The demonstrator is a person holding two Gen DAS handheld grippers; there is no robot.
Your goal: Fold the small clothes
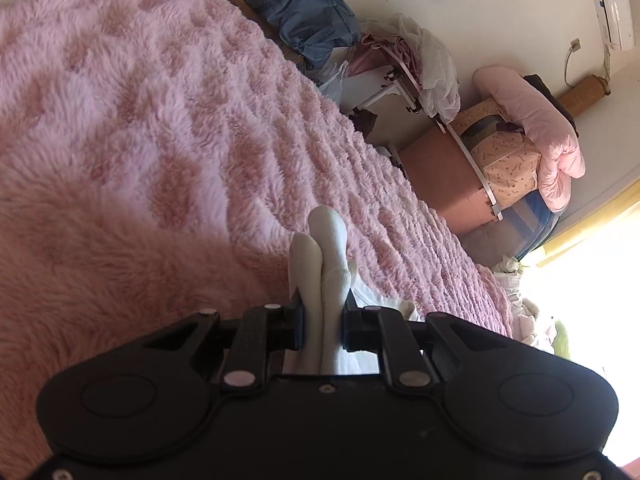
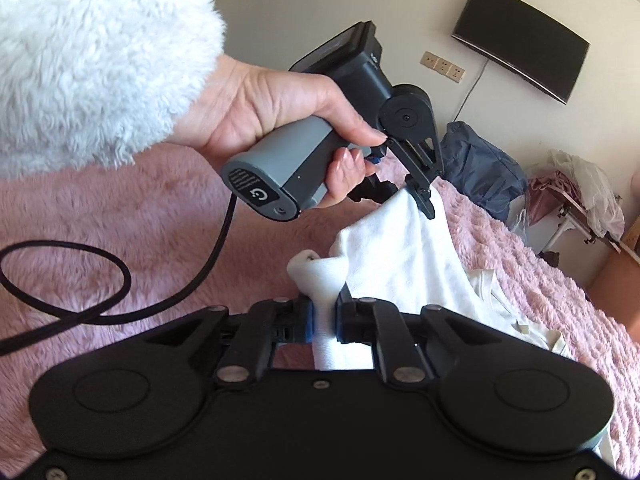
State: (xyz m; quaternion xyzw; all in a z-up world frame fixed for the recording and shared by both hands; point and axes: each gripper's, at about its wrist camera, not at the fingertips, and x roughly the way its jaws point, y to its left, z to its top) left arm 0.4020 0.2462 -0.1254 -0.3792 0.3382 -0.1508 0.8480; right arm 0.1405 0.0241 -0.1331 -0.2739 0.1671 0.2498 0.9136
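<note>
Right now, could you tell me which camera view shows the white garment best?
The right wrist view: the white garment spreads between the left tongs and the right tongs, both shut on it above the pink blanket. The left wrist view shows only a bunched fold pinched in the left tongs.

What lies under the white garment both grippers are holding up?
Under the white garment is the pink fluffy blanket, with another pale cloth lying on it beside the hanging part. Whatever sits directly beneath the draped fabric is covered.
</note>
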